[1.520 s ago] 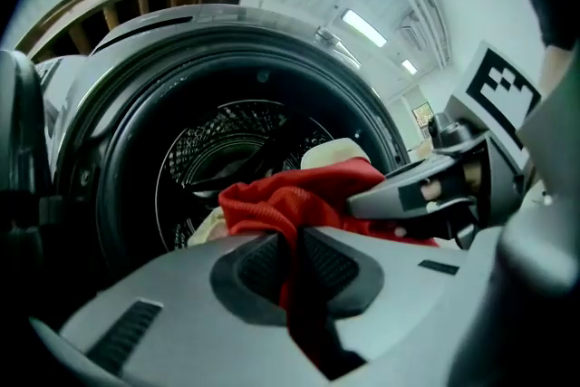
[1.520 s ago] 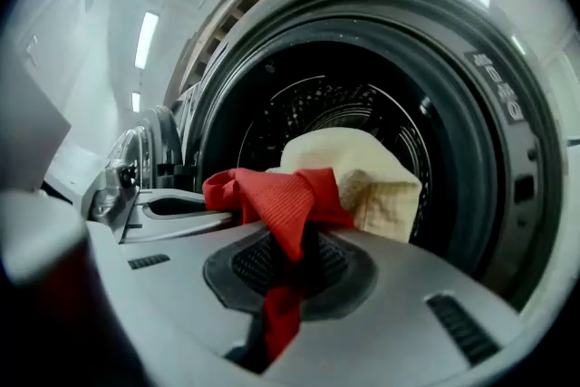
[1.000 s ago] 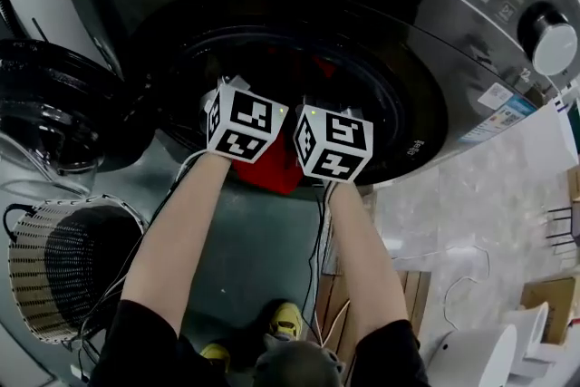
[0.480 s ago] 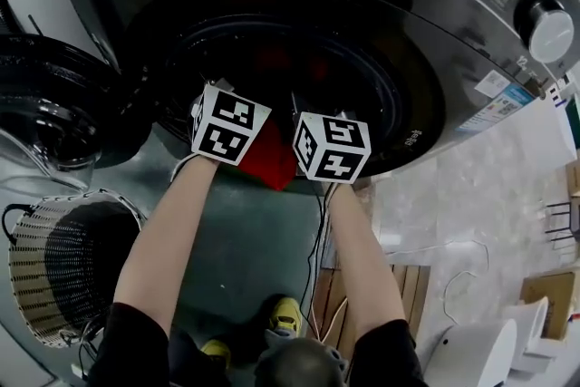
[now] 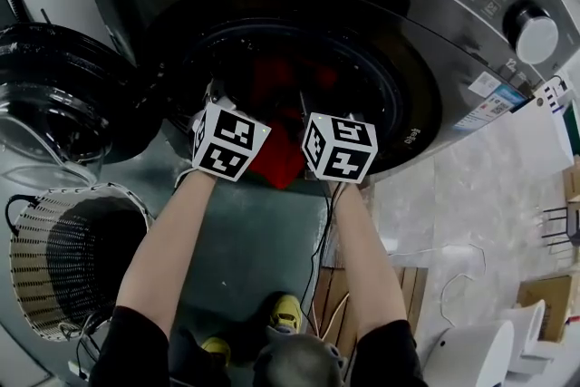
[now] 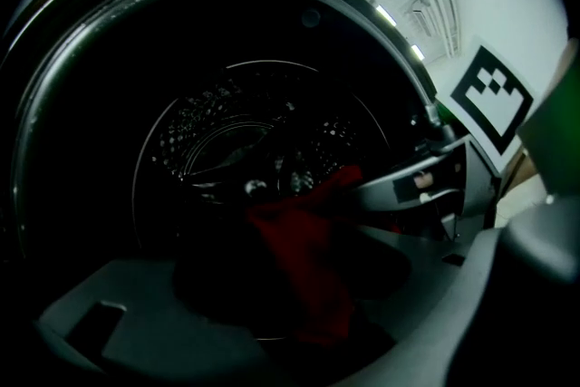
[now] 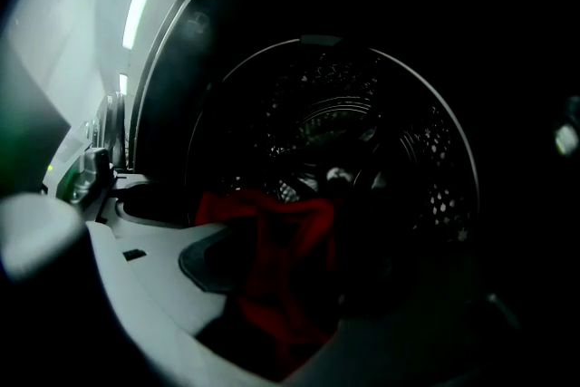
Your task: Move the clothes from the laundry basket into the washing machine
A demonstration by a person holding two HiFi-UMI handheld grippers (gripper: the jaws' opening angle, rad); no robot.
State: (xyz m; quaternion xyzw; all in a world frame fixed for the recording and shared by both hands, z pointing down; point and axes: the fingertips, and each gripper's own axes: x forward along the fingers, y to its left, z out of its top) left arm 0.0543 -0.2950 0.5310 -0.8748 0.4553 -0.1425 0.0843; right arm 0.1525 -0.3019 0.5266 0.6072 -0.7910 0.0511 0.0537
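Red garment [image 5: 279, 163] loose between just-opened jaws of left gripper [image 5: 220, 118], right gripper [image 5: 328, 124].

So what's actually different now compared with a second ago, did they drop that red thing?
Yes. Both the left gripper and right gripper have just been opening and let go of the red garment; it lies loose between their jaws, draped over the lower rim of the washing machine opening. The left gripper also sank slightly. The open door and the laundry basket stayed put.
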